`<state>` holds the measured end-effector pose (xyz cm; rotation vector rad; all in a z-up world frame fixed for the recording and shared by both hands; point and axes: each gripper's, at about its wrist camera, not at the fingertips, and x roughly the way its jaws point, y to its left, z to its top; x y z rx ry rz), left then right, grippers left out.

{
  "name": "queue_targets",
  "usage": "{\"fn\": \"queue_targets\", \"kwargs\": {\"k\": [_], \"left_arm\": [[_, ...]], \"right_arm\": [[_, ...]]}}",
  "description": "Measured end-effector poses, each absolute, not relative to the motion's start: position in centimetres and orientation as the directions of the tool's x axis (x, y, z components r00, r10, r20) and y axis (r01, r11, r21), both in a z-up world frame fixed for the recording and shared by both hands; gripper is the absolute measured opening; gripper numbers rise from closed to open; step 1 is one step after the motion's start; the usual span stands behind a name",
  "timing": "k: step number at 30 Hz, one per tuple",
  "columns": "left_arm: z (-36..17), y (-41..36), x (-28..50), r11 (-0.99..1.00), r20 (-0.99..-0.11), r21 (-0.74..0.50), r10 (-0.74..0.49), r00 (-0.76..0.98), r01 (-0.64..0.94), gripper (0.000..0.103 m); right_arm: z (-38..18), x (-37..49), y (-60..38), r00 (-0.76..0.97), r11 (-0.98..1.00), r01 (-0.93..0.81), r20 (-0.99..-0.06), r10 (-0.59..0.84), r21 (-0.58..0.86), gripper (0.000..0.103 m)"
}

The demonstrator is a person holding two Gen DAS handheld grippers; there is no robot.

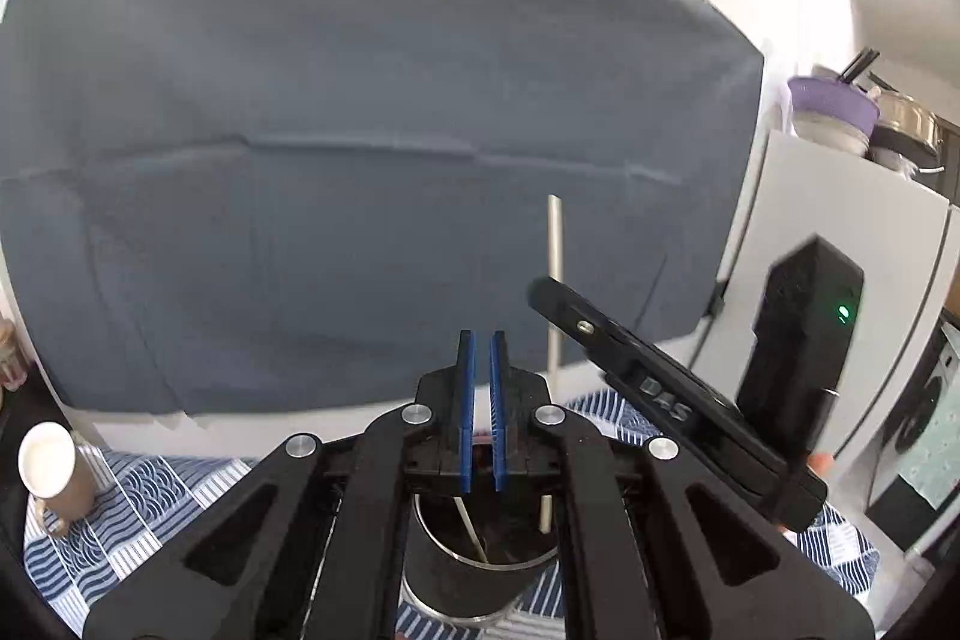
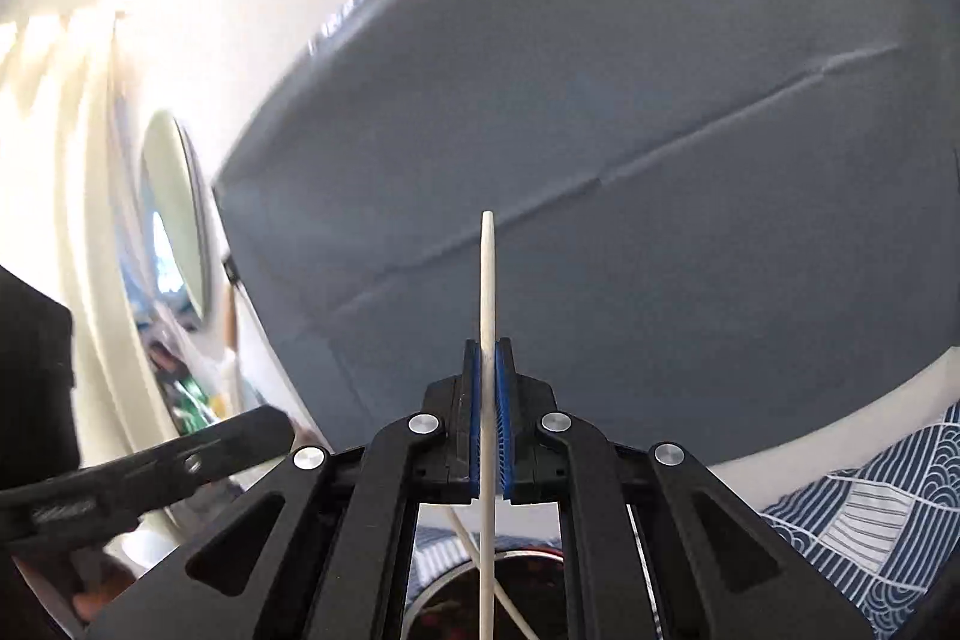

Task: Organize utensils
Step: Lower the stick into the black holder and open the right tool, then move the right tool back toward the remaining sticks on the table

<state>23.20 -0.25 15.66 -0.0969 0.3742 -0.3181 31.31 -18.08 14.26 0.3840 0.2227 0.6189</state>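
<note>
My right gripper (image 2: 489, 364) is shut on a white chopstick (image 2: 486, 292) that stands upright between its blue pads. The same chopstick (image 1: 555, 274) shows in the left wrist view, gripped by the right gripper (image 1: 549, 295), which comes in from the right. Under both grippers stands a black utensil holder (image 1: 474, 580) with a metal rim; another white chopstick (image 1: 471, 526) leans inside it. The holder (image 2: 444, 604) and the leaning chopstick (image 2: 510, 604) also show beneath the right gripper. My left gripper (image 1: 482, 376) hangs above the holder, shut with nothing between its pads. One of its fingers (image 2: 228, 445) shows at the lower left.
A large grey cloth (image 1: 360, 130) hangs on the wall behind. A blue patterned tablecloth (image 1: 156, 490) covers the table. A brown cup with a white lid (image 1: 51, 466) stands at the left. A white cabinet (image 1: 840, 220) carries a purple container and pots. A round mirror (image 2: 174, 214) hangs on the left.
</note>
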Motion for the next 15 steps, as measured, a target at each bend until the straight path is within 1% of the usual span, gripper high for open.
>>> {"fn": "queue_targets", "kwargs": {"k": [1, 2, 3, 4, 5, 6, 7, 8, 9, 10, 11, 12, 15], "left_arm": [[15.4, -0.3, 23.2, 0.946, -0.34, -0.151, -0.323, 0.883, 0.287, 0.006], [15.2, -0.1, 23.0, 0.948, -0.335, -0.151, -0.314, 0.888, 0.279, 0.014], [15.1, 0.2, 23.1, 0.951, -0.33, -0.154, -0.306, 0.893, 0.269, 0.033], [14.9, 0.5, 22.8, 0.952, -0.321, -0.16, -0.298, 0.899, 0.259, 0.047], [14.9, 1.1, 22.3, 0.954, -0.298, -0.174, -0.287, 0.91, 0.244, 0.065], [15.0, 1.4, 22.0, 0.956, -0.282, -0.18, -0.278, 0.918, 0.234, 0.067], [15.1, 1.8, 21.6, 0.958, -0.273, -0.179, -0.266, 0.924, 0.223, 0.069], [15.2, 2.2, 21.2, 0.96, -0.269, -0.178, -0.258, 0.928, 0.216, 0.077], [15.4, 2.5, 20.8, 0.961, -0.263, -0.18, -0.254, 0.931, 0.212, 0.088], [15.5, 2.9, 20.3, 0.962, -0.252, -0.184, -0.247, 0.936, 0.204, 0.095], [15.7, 3.2, 19.8, 0.963, -0.242, -0.184, -0.237, 0.941, 0.195, 0.097], [15.9, 3.5, 19.0, 0.966, -0.23, -0.176, -0.226, 0.947, 0.188, 0.097], [16.3, 3.8, 17.3, 0.973, -0.217, -0.154, -0.206, 0.954, 0.175, 0.097]], "right_arm": [[14.1, 31.3, -18.0, 0.797, 0.755, -0.517, -0.096, 0.596, 0.403, 0.006], [13.8, 31.0, -18.0, 0.804, 0.767, -0.51, -0.102, 0.587, 0.39, 0.009], [13.6, 30.9, -18.1, 0.81, 0.772, -0.503, -0.099, 0.578, 0.388, 0.01], [13.5, 30.7, -18.2, 0.814, 0.777, -0.498, -0.1, 0.572, 0.384, 0.016], [13.4, 30.6, -18.4, 0.813, 0.78, -0.499, -0.106, 0.572, 0.378, 0.024], [13.4, 30.5, -18.4, 0.815, 0.783, -0.495, -0.112, 0.569, 0.376, 0.046], [13.4, 30.3, -18.3, 0.822, 0.791, -0.484, -0.115, 0.558, 0.375, 0.061], [13.6, 29.9, -18.6, 0.833, 0.8, -0.473, -0.109, 0.543, 0.369, 0.066], [13.9, 29.5, -18.7, 0.838, 0.804, -0.47, -0.103, 0.537, 0.364, 0.072], [14.1, 29.2, -18.4, 0.839, 0.806, -0.47, -0.101, 0.534, 0.361, 0.082], [14.5, 28.7, -19.1, 0.844, 0.809, -0.465, -0.095, 0.528, 0.361, 0.087], [14.9, 28.3, -19.3, 0.851, 0.815, -0.456, -0.092, 0.516, 0.358, 0.088], [16.2, 27.1, -19.4, 0.877, 0.853, -0.409, -0.118, 0.465, 0.323, 0.089]]}}
